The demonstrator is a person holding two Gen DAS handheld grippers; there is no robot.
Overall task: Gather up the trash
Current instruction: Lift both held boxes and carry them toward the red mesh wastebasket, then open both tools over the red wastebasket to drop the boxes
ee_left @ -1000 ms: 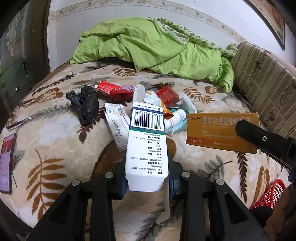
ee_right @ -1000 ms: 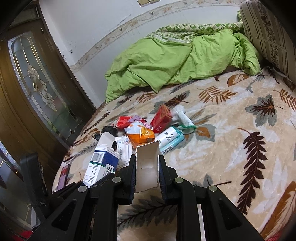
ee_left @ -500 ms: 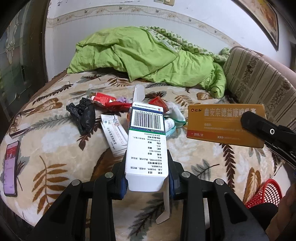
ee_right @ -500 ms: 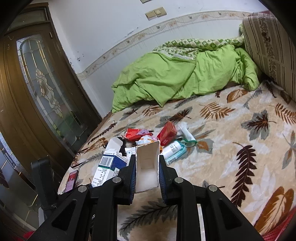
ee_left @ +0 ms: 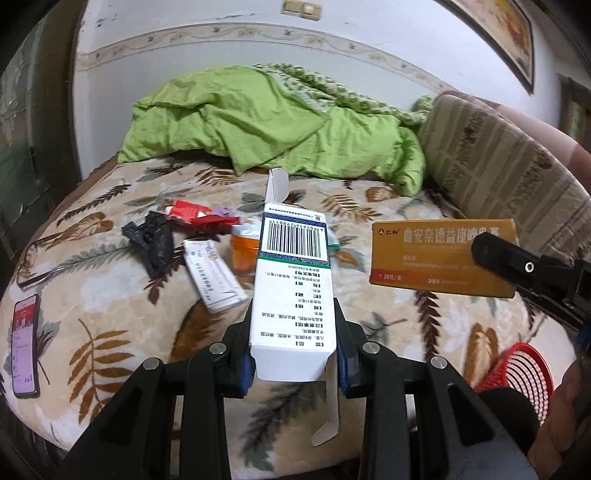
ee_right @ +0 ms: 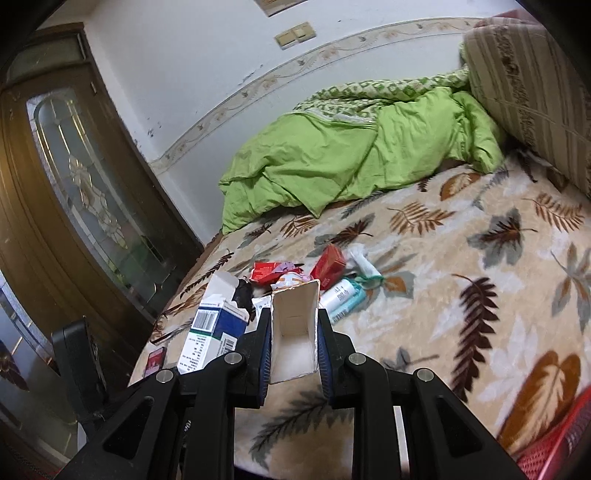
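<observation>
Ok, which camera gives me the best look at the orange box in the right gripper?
The left wrist view: the orange box shows its whole printed face there. The right wrist view shows only its open white end, clamped in the right gripper.

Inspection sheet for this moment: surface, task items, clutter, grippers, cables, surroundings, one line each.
Surface: bed under a leaf-print blanket.
Job's things: white and blue carton in the left gripper; orange carton in the right gripper, its end open. Loose pile mid-bed: red wrappers, red box, white tube, black bag, white flat box. Red basket beside the bed.
Clutter: phone near the bed edge, screen lit.
Grippers: both shut on their cartons, held above the blanket.
Cables: nothing seen.
Surroundings: green quilt bunched by the wall, striped cushion, dark wooden door with glass, wall switches.
</observation>
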